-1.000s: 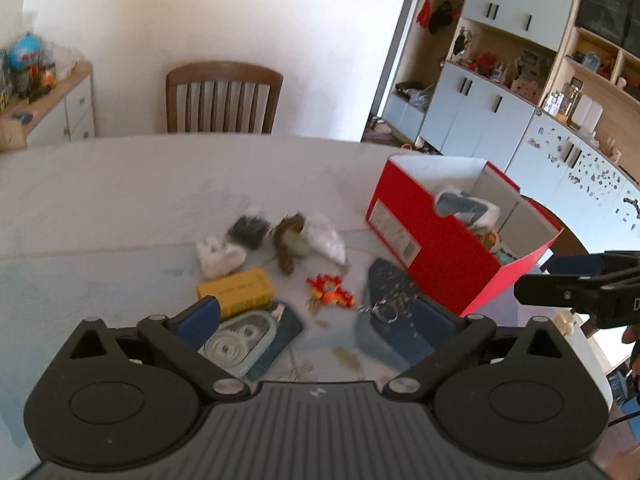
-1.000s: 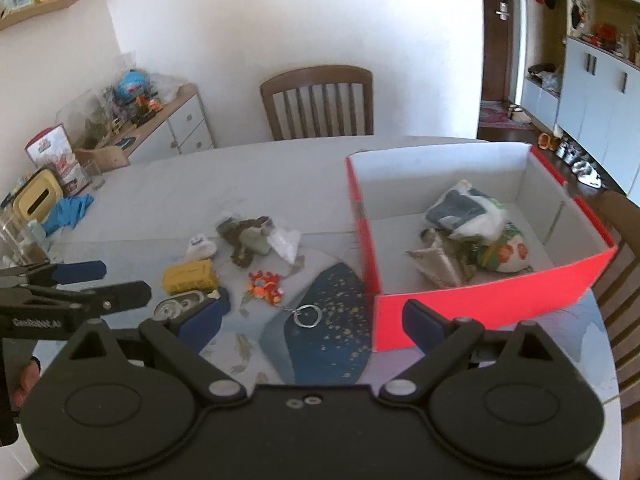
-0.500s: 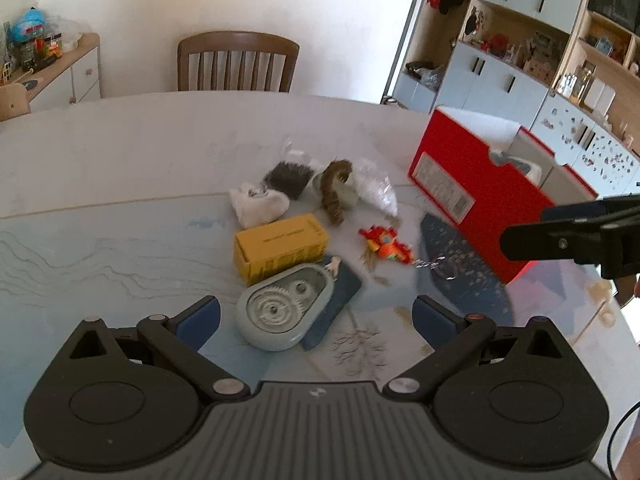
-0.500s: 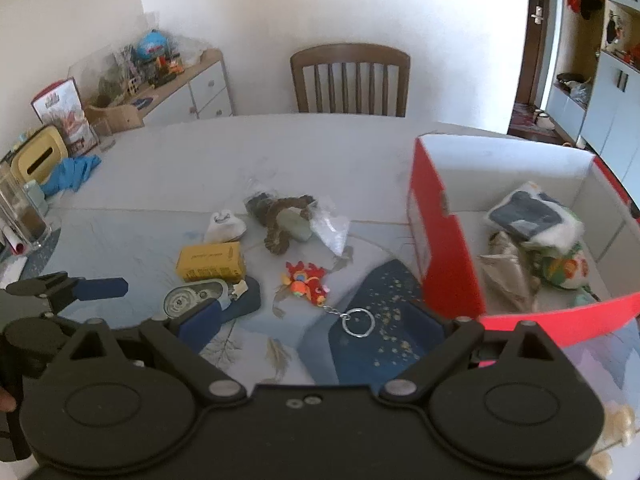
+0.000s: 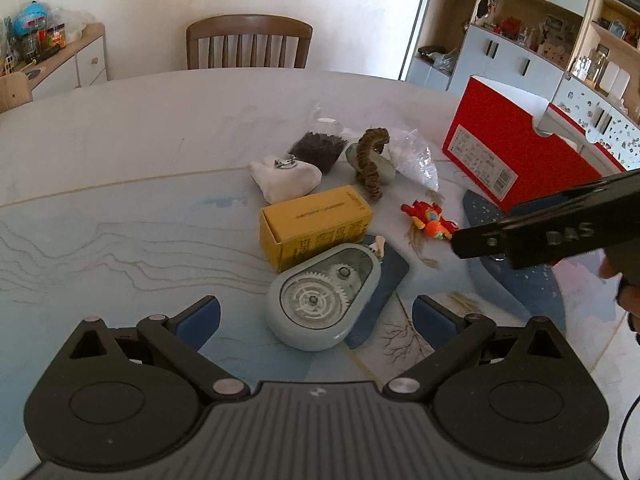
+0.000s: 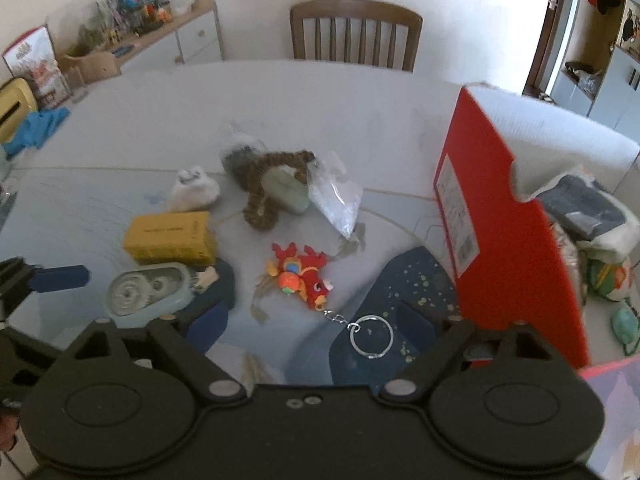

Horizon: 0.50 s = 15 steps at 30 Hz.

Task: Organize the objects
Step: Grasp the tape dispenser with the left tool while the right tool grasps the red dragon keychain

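The tape dispenser (image 5: 324,296) lies just in front of the yellow box (image 5: 316,224). The plush keychain (image 5: 430,219) lies right of that box, and the red box (image 5: 516,156) stands farther right.

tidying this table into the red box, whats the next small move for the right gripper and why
Probably lower the right gripper a little further onto the red plush keychain. Its jaws, just narrowed, are open and empty, the toy lies loose just ahead of them, and the red box stands close beside it.

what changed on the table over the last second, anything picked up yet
Nothing picked up. Both tongs came down closer to the clutter: the left tongs now frame the grey tape dispenser, and the right tongs, jaws just closing a little, stand over the keyring of the red toy. The yellow box and red box stayed put.
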Motion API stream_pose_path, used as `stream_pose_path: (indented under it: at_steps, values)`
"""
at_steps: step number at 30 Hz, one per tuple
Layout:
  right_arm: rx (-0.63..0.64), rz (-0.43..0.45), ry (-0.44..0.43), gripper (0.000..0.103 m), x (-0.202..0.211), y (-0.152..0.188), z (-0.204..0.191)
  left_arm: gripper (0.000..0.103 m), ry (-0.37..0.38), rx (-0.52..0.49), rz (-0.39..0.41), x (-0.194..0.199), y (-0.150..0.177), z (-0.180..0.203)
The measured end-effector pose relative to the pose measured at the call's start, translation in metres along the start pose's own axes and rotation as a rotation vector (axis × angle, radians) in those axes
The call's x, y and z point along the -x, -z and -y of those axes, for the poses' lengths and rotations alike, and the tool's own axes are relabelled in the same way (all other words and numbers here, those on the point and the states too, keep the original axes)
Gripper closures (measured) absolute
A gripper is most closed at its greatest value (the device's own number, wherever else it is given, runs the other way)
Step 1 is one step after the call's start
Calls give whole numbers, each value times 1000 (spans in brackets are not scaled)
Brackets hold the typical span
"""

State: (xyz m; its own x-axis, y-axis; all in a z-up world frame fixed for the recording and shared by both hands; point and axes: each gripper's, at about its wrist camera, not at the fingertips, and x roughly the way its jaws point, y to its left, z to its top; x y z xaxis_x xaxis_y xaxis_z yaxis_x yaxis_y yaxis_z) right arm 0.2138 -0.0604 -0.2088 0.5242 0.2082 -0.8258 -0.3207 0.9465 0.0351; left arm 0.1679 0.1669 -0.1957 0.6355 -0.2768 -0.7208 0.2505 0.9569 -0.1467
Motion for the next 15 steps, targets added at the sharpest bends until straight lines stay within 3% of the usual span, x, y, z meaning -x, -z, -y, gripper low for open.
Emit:
stream_pose_path:
  at_steps: [7, 15]
  values:
    - [-6, -25, -6, 25, -22, -7, -1, 2, -13, -1, -2, -7, -1, -1]
    - [17, -29, -5, 38, -32, -9, -7, 19, -8, -33, 6, -10, -3, 5]
